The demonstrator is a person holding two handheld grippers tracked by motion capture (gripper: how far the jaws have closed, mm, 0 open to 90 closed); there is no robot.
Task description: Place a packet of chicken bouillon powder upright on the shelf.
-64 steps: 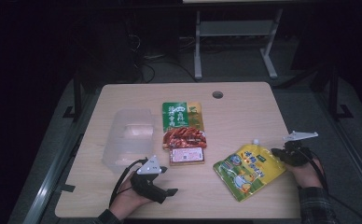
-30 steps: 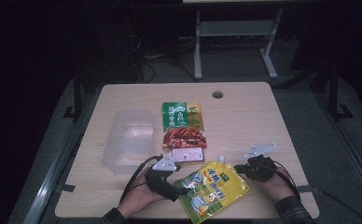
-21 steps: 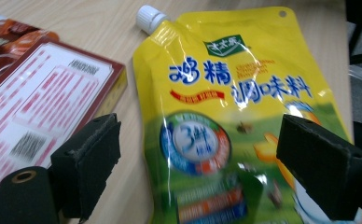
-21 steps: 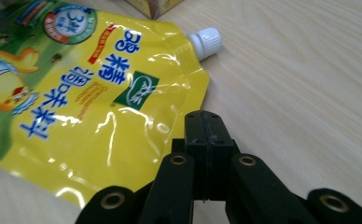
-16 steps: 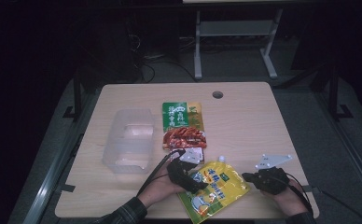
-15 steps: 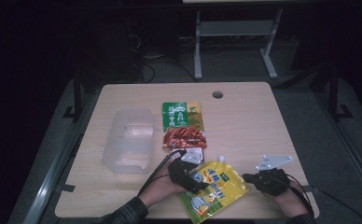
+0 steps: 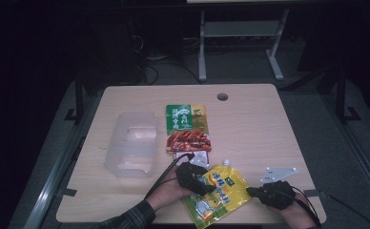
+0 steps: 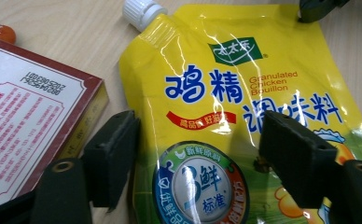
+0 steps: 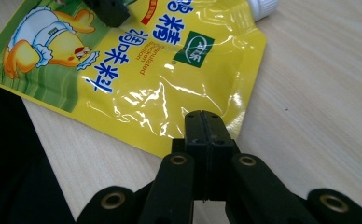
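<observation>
Dark room, metal frame legs at back; pale wood table (image 7: pixel 269 129) w/ round cable hole near far edge.

High view:
- Clear plastic tub (image 7: pixel 131 143), left of centre, upright, open top.
- Green snack pack (image 7: pixel 186 118), flat, mid-table, just right of tub.
- Red food box (image 7: pixel 189 142), near side of green pack, touching or overlapping it.
- Yellow bouillon pouch (image 7: pixel 221 193), flat near front edge, white cap (image 7: pixel 228 162) pointing away from person; just in front of red box.
- Left gripper (image 7: pixel 201 180), over pouch's left part, hand & sleeve coming in from bottom edge.
- Right gripper (image 7: pixel 251 191), at pouch's right edge, grey plate on top.

Left gripper view:
- Jaws apart, one each side of pouch's printed face; have just been closing in, pouch between them. Pads not pressing on it as far as seen.
- Red box's back label at left, just beside pouch.
- Pouch cap at top; tip of other gripper at top right corner.

Right gripper view:
- Jaws shut tight together, pinching pouch's side edge.
- Pouch lies flat on wood, cap at top; a black jaw of the other gripper rests over its far end.
</observation>
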